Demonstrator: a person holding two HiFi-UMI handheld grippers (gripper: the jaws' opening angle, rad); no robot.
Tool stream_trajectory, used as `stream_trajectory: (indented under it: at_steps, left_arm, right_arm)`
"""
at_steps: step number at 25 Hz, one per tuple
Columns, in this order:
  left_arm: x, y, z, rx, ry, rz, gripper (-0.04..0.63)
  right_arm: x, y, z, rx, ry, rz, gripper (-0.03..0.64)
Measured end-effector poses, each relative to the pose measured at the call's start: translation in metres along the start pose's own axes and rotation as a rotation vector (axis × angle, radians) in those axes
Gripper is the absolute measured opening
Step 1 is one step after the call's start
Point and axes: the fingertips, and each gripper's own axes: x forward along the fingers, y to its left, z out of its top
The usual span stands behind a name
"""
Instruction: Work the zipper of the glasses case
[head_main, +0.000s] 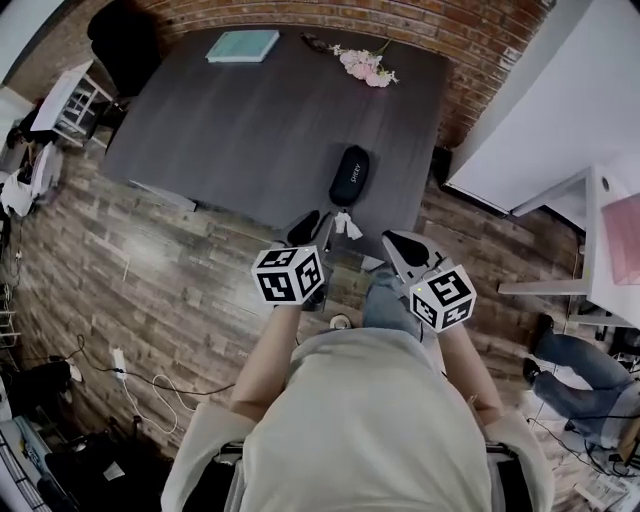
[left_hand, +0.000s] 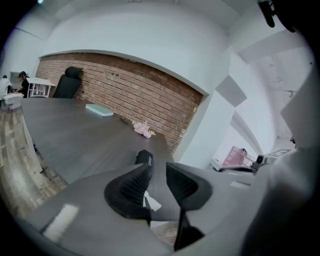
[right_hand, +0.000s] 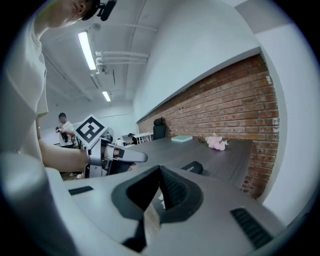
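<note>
The black glasses case (head_main: 349, 175) lies on the dark grey table (head_main: 230, 130), near its front edge, with a white tag (head_main: 346, 225) at its near end. My left gripper (head_main: 310, 226) hovers at the table's edge just short of the case. In the left gripper view its jaws (left_hand: 159, 170) stand a little apart with nothing between them, and the case (left_hand: 145, 158) and the tag (left_hand: 152, 203) lie beyond. My right gripper (head_main: 396, 244) is off the table's front right edge, shut and empty (right_hand: 160, 171). The right gripper view also shows the case (right_hand: 193, 167).
At the table's far side lie a teal book (head_main: 242, 45) and a bunch of pink flowers (head_main: 365, 66). A black chair (head_main: 125, 40) stands at the far left corner. A white desk (head_main: 600, 240) and a seated person's legs (head_main: 575, 365) are to the right.
</note>
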Motion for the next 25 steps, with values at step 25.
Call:
stream_trajectory:
  at_steps: [25]
  left_arm:
    - [-0.124,-0.029,-0.034,0.063,-0.046,-0.09,0.011]
  right_arm:
    - [-0.045,0.095,0.023,-0.07,-0.138,-0.055,0.002]
